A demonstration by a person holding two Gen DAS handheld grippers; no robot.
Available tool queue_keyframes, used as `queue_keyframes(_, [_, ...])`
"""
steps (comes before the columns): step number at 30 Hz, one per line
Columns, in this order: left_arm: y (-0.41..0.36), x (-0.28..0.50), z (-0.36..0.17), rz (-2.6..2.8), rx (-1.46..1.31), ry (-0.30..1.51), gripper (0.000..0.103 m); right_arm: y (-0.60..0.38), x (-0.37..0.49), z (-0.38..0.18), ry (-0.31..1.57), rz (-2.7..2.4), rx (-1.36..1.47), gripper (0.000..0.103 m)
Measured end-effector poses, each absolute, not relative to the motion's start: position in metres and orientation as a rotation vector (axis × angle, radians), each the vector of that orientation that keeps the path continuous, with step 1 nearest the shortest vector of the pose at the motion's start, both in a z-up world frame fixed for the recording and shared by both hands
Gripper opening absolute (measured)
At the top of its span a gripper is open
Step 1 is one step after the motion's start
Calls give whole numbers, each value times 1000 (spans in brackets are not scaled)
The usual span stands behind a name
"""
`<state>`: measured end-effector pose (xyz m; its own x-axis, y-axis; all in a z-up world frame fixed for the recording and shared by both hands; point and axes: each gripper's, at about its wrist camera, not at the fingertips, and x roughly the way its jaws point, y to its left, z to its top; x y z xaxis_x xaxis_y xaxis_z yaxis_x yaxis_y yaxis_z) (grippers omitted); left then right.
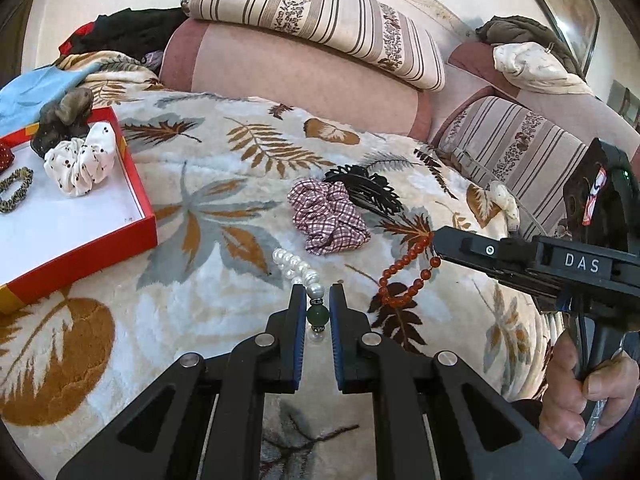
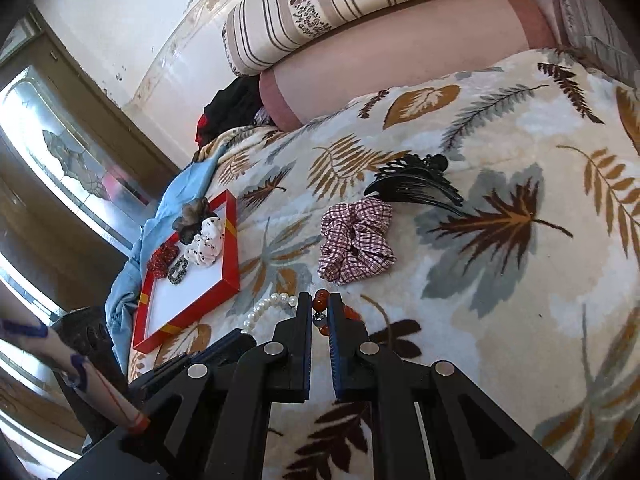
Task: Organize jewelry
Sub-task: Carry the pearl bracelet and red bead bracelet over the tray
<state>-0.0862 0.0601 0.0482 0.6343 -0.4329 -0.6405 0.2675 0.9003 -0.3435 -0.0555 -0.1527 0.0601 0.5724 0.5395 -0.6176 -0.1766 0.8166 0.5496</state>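
With the left gripper [image 1: 318,300] pinched on the pearl bracelet [image 1: 296,266] and the right gripper [image 2: 320,312] pinched on the red bead bracelet [image 1: 404,280], both right of the red box [image 1: 132,236], lift each clear before carrying boxward.

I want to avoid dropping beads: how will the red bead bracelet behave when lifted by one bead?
The red bead bracelet will probably hang limp: its strand lies in a loose, uneven loop on the blanket. The beads look round and glossy, so the right gripper, shut on one bead, might slip. It is likely light for its size.
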Motion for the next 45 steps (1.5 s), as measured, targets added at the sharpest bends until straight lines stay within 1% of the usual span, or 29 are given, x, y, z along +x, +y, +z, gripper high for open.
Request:
queue_keyframes(21, [42,-117,95,-427,-194,747,11,-171,-91,90,793,447,471,8])
queue_keyframes(27, [46,-113,87,-413,-206,813,11,-175,-96,89,790,447,476,8])
queue_keyframes(28, [47,-111,83,-413,-210,842,14,-176,-97,88,789,446,475,8])
queue_keyframes(29, [47,-108,77,-424,-213,878,26,-177,-97,88,788,443,475,8])
queue_keyframes(30, [46,-106,71,-430,-217,909,35,-177,-97,86,789,442,477,8])
queue_keyframes(31, [45,-104,65,-426,-224,940,50,-179,-97,85,792,441,483,8])
queue_keyframes(32, [44,-103,58,-403,-227,965,54,-179,-97,84,793,439,487,8])
queue_keyframes(36, [33,-97,41,-375,-164,996,54,-181,-98,80,798,439,491,8])
queue_keyframes(37, [27,-95,36,-367,-133,1001,51,-181,-98,80,798,439,491,8])
queue_keyframes(40, [11,-85,18,-309,-31,1015,32,-182,-97,78,802,438,496,8])
queue_keyframes(42, [2,-83,14,-291,33,977,28,-183,-97,77,801,437,498,8])
queue_keyframes(44, [-9,-80,9,-260,115,941,17,-183,-97,77,801,433,497,8])
queue_keyframes(45, [-13,-79,6,-249,148,920,13,-184,-97,76,801,432,499,8])
